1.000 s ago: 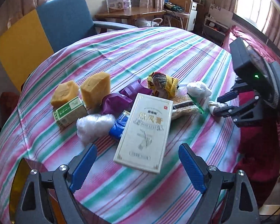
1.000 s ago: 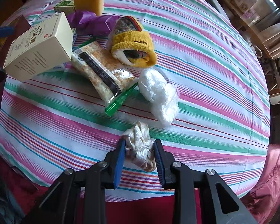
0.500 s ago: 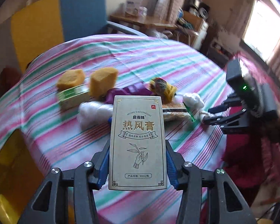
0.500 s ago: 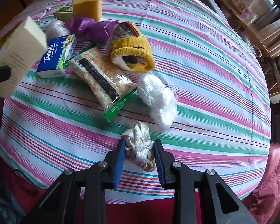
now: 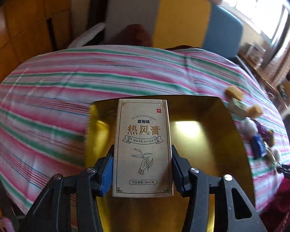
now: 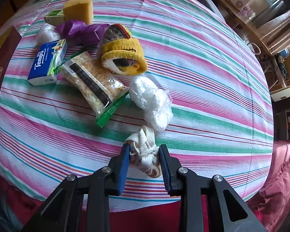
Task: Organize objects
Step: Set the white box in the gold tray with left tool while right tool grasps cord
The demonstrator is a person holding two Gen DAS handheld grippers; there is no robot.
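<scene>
Left hand-held gripper (image 5: 143, 171) clamped on beige box (image 5: 143, 145) – over gold tray (image 5: 203, 135). Right hand-held gripper (image 6: 144, 154) clamped on white cord bundle (image 6: 145, 150) – on desk (image 6: 203, 77).

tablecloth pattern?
Pink, green and white stripes with thin blue lines on the tablecloth; clearest in the right wrist view.

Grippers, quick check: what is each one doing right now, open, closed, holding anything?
Left gripper: shut on the tall beige cardboard box, above the gold tray.
Right gripper: shut on the white bundled cloth strap on the striped tablecloth.
</scene>
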